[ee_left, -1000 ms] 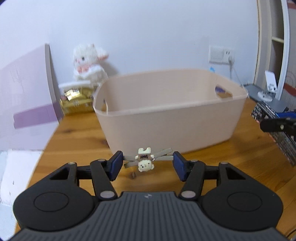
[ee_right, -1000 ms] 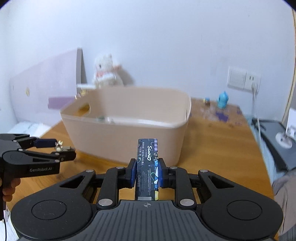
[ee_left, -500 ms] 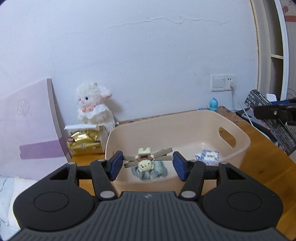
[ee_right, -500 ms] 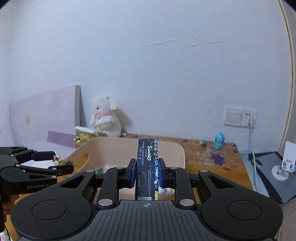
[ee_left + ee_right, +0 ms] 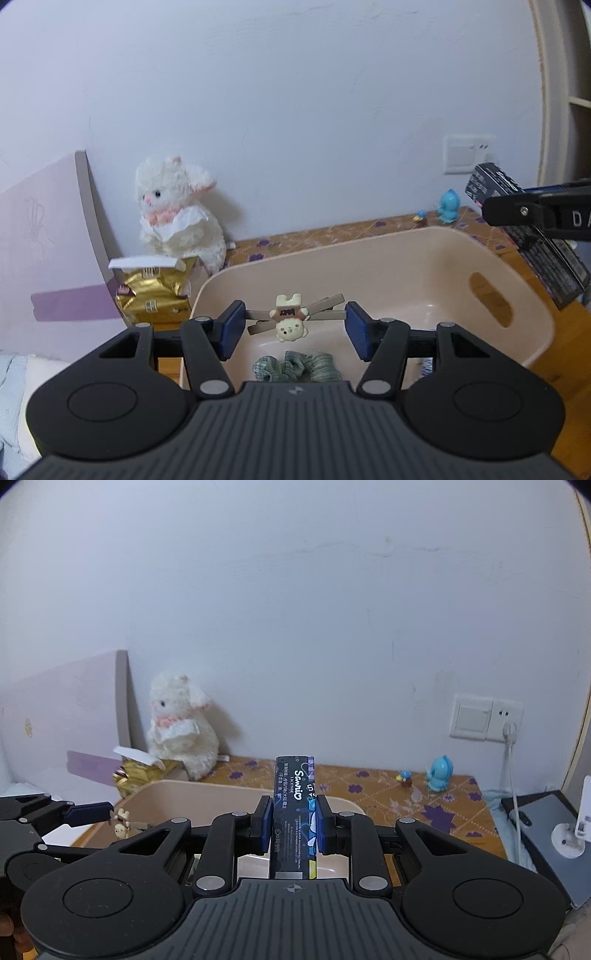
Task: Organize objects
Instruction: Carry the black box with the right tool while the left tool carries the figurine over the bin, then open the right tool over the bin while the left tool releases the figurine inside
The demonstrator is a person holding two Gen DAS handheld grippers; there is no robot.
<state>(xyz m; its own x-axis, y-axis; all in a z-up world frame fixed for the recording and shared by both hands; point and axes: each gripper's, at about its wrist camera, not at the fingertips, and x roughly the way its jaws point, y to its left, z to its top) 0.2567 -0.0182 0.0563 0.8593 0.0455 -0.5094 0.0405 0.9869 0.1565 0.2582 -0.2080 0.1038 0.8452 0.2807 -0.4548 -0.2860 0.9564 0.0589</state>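
My left gripper (image 5: 293,325) is shut on a bear hair clip (image 5: 291,322), gripped by its two ends, and holds it above the near end of a beige plastic bin (image 5: 532,314). A green checked scrunchie (image 5: 297,369) lies in the bin below it. My right gripper (image 5: 294,821) is shut on a dark blue flat box (image 5: 295,812), held upright above the bin (image 5: 192,794). The box also shows in the left wrist view (image 5: 524,236) at the bin's right end. The left gripper with the clip (image 5: 122,821) shows at the left of the right wrist view.
A white plush lamb (image 5: 177,214) and a gold packet (image 5: 155,295) stand behind the bin by the wall. A pink board (image 5: 44,251) leans at the left. A small blue figurine (image 5: 439,773) stands on the patterned tabletop. A grey device (image 5: 543,830) and cable lie right.
Both grippers have risen from beside the bin to above it, so the views now look down into it. Both grips are unchanged.
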